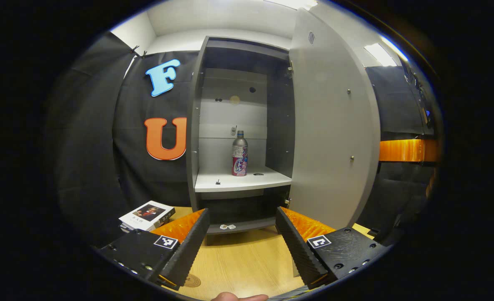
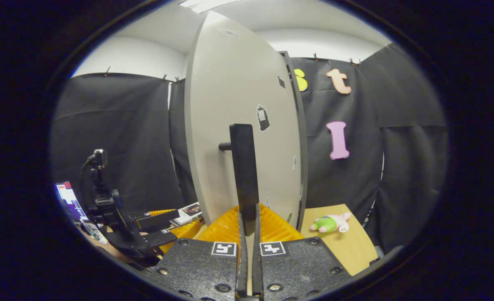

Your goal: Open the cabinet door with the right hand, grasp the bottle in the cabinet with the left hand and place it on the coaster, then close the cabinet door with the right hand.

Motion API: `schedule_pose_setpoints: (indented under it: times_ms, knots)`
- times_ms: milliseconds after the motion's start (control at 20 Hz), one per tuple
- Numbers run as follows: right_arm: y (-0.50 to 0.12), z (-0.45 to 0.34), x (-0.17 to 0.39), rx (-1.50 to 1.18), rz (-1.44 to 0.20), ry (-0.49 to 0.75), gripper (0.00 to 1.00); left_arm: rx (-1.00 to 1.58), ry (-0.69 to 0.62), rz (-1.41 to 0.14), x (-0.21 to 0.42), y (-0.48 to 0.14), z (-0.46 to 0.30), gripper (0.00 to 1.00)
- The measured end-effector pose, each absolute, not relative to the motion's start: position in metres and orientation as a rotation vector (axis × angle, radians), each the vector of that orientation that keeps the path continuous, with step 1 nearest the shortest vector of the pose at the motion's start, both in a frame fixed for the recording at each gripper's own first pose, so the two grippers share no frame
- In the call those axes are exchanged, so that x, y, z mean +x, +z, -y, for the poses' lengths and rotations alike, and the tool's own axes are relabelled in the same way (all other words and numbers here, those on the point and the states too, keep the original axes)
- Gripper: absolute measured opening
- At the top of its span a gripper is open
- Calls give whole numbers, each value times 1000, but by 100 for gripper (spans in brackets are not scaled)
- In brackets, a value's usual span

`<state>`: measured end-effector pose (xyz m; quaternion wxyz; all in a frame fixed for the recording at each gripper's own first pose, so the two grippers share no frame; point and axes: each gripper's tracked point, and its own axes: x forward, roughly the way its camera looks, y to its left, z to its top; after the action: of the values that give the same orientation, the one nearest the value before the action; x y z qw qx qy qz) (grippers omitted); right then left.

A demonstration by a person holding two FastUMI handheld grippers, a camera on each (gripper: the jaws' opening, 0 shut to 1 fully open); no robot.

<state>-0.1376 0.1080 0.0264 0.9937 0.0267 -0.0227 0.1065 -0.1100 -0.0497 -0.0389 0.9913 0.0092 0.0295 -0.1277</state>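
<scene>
In the left gripper view the grey cabinet (image 1: 197, 125) stands open, its door (image 1: 330, 125) swung out to the right. A bottle (image 1: 239, 154) with a silver top and a red-and-white label stands upright on the middle shelf (image 1: 238, 182). My left gripper (image 1: 242, 211) is open, low in front of the cabinet and well short of the bottle. A round brown coaster (image 1: 192, 281) lies on the wooden table just below its left finger. In the right gripper view my right gripper (image 2: 249, 215) is shut on the lower end of the door's black vertical handle (image 2: 243, 167).
A book (image 1: 146, 215) lies on the table left of the cabinet. A small pink-and-green plush toy (image 2: 328, 223) sits on the table (image 2: 347, 246) right of the door. The left gripper with its camera mount (image 2: 105, 209) shows far left in the right gripper view. Black cloth walls surround the booth.
</scene>
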Motion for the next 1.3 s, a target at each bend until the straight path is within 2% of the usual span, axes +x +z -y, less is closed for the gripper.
schedule_pose_setpoints:
  times_ms: [500,700,1150,1250,1300]
  knots:
    - [31,-22,-148,116,66,-25,6,-7,-328,-74,-58,-38,106,96]
    - [37,19,-146,156,78,-110,6,34,-282,-22,-20,-21,117,96]
    - [43,15,-153,132,114,-28,4,133,-150,136,112,20,129,96]
    - [46,31,-158,146,141,-47,24,125,-116,155,135,29,129,96]
    - [43,45,-161,149,146,-74,48,109,-104,169,146,36,130,96]
